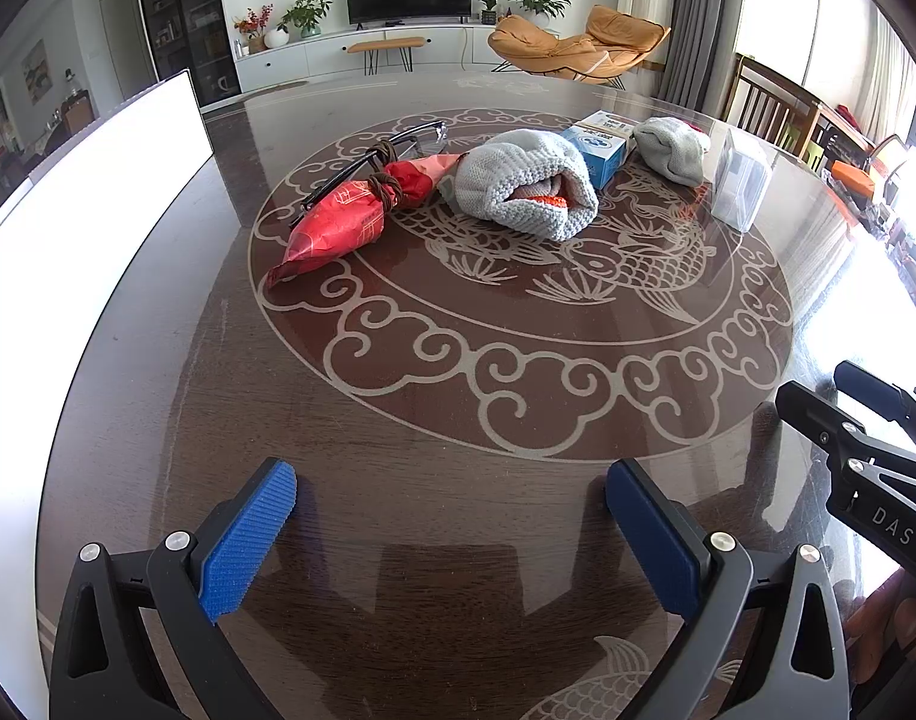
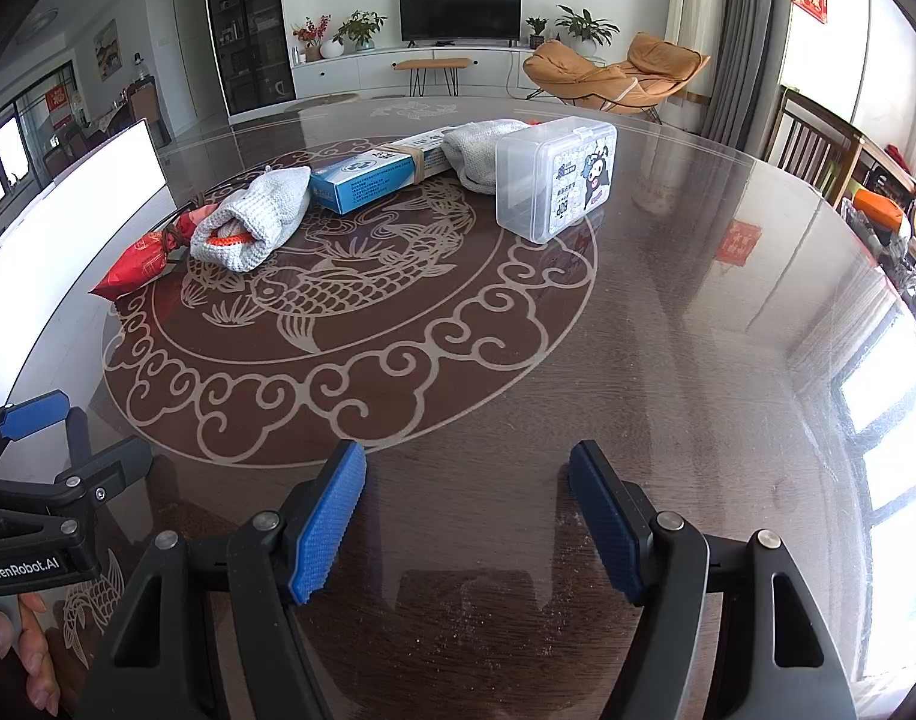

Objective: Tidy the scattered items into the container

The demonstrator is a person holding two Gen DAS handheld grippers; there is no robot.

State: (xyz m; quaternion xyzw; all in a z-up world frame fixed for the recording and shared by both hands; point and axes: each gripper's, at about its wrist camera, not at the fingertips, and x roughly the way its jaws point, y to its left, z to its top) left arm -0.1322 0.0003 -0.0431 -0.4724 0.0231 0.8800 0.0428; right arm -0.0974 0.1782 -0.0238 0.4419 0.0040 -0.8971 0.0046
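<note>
Scattered items lie across the far half of the dark round table (image 1: 398, 510): a red packet (image 1: 344, 219) tied with brown cord, black-framed glasses (image 1: 392, 147), a grey knit glove (image 1: 526, 183) with orange inside, a blue-white box (image 1: 598, 144), a second grey glove (image 1: 670, 147) and a clear plastic box (image 1: 739, 177). The white container (image 1: 92, 192) stands at the left edge. My left gripper (image 1: 452, 483) is open and empty over the near table. My right gripper (image 2: 466, 468) is open and empty, well short of the clear box (image 2: 556, 177).
The right gripper shows at the right edge of the left wrist view (image 1: 859, 450); the left gripper shows at the left edge of the right wrist view (image 2: 44, 480). Wooden chairs (image 1: 769, 102) stand past the table's right side.
</note>
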